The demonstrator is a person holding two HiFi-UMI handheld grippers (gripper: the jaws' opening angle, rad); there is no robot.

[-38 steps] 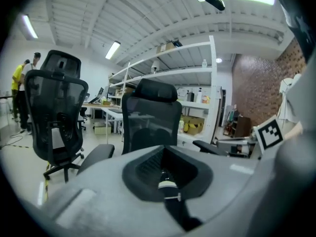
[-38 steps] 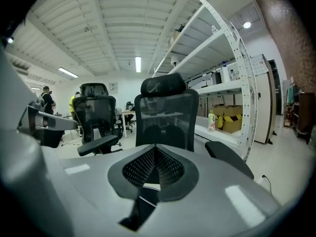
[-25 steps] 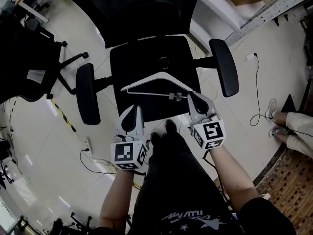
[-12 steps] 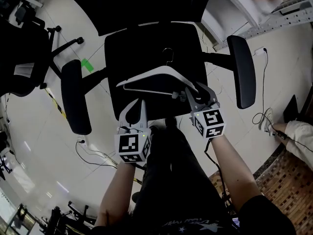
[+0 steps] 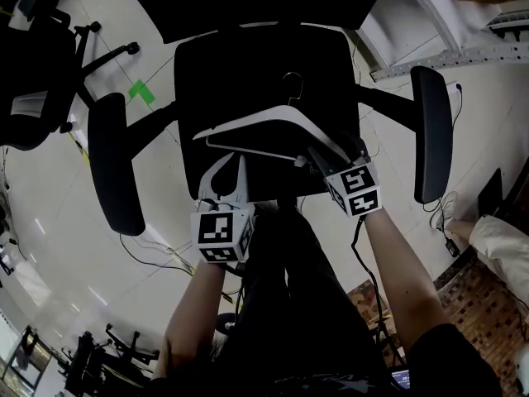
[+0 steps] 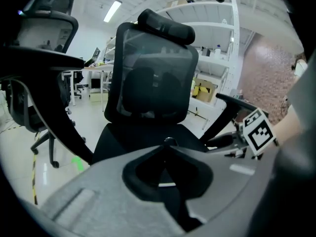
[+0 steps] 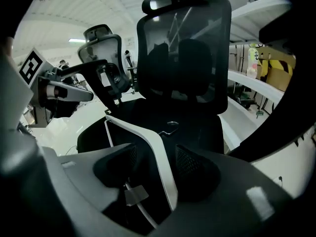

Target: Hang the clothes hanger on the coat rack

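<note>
A white clothes hanger point(image 5: 264, 126) lies across the black seat point(image 5: 248, 64) of an office chair, its metal hook point(image 5: 291, 81) pointing toward the backrest. My right gripper point(image 5: 331, 151) is at the hanger's right arm point(image 7: 160, 157). Its jaws have just been opening and now stand open, with the arm between them and a gap on each side. My left gripper point(image 5: 231, 168) hovers over the seat's front edge, just short of the hanger's bottom bar. It is shut and holds nothing; its tips point(image 6: 167, 143) meet.
The chair's armrests point(image 5: 111, 160) point(image 5: 432, 131) flank the seat, and its mesh backrest point(image 7: 182, 58) rises behind. Another black chair point(image 5: 33, 73) stands at the left. White shelving point(image 5: 430, 23) is at the right. Cables run over the pale floor point(image 5: 157, 259).
Both grippers have sunk toward the chair seat with the hanger. The right gripper's jaws have spread apart around the hanger's arm. The left gripper stays shut.
</note>
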